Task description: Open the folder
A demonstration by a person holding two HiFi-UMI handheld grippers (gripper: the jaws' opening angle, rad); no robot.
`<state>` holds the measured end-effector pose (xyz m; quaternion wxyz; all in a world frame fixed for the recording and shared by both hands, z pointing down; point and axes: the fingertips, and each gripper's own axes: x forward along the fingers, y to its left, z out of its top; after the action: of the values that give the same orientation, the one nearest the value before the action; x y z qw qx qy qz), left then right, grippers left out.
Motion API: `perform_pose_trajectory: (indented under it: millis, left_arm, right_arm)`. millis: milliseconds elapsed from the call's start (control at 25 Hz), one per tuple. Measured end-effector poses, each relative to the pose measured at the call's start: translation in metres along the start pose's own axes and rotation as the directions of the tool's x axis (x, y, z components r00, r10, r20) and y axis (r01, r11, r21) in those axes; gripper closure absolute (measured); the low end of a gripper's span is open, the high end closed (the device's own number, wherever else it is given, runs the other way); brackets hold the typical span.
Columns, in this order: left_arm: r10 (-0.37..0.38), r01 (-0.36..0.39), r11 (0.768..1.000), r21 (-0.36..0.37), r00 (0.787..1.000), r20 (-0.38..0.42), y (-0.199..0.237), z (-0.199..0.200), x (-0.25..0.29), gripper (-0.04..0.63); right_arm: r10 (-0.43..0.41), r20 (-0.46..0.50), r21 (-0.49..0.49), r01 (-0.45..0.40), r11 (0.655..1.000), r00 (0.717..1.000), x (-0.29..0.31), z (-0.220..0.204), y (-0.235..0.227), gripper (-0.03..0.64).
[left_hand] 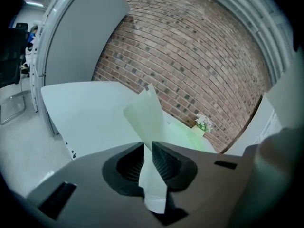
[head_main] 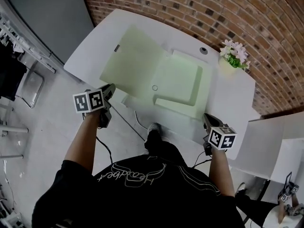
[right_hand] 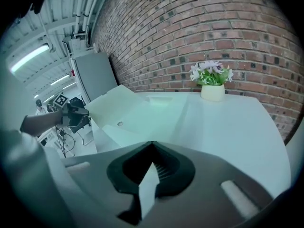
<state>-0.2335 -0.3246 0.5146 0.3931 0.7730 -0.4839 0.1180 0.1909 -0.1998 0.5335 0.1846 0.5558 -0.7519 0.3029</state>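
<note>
Pale-green folder (head_main: 137,65) is lying spread on the white table (head_main: 230,96), left gripper (left_hand: 148,148) is clamping its raised cover (right gripper (right_hand: 152,148) is pinching a pale edge of it too).

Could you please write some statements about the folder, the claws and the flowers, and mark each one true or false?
1. The left claw is shut on the folder. True.
2. The folder lies closed on the table. False: it is open, with its left side raised.
3. The flower pot stands on the folder. False: it stands on the table, apart from the folder, near the brick wall.
4. The right claw grips an edge of the folder. True.
</note>
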Motion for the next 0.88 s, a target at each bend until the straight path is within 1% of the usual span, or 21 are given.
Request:
perform_pose_trajectory:
  millis: [200,360,520,600,720,800,880]
  left_arm:
    - [-0.062,0.061,0.997,0.041,0.998,0.023,-0.024,0.007,-0.007,0.564]
    - [-0.105,0.103,0.993,0.064,0.993,0.043,-0.039,0.013,-0.011,0.555]
    - [-0.17,0.166,0.984,0.071,0.985,0.044,-0.055,0.014,-0.019,0.555]
    - [-0.193,0.189,0.979,0.078,0.98,0.051,-0.062,0.013,-0.026,0.555]
    - [-0.233,0.227,0.969,0.101,0.972,0.042,-0.079,0.006,-0.037,0.555]
    - [-0.254,0.249,0.959,0.133,0.967,0.024,-0.093,-0.005,-0.045,0.555]
    - [-0.296,0.292,0.944,0.157,0.955,0.008,-0.11,-0.02,-0.054,0.555]
  right_arm:
    - [-0.01,0.035,-0.016,0.011,1.0,0.999,-0.022,0.007,0.01,0.612]
    - [0.001,0.094,-0.016,0.0,1.0,0.996,-0.043,0.018,0.021,0.612]
    - [-0.013,0.157,0.016,0.01,1.0,0.988,-0.061,0.022,0.025,0.612]
    - [0.0,0.188,0.045,-0.008,0.999,0.982,-0.07,0.018,0.027,0.612]
    - [0.049,0.221,0.064,-0.065,0.996,0.974,-0.079,0.011,0.034,0.612]
    - [0.085,0.223,0.05,-0.098,0.994,0.971,-0.084,0.008,0.042,0.612]
    - [0.116,0.229,0.024,-0.125,0.992,0.966,-0.091,0.008,0.054,0.612]
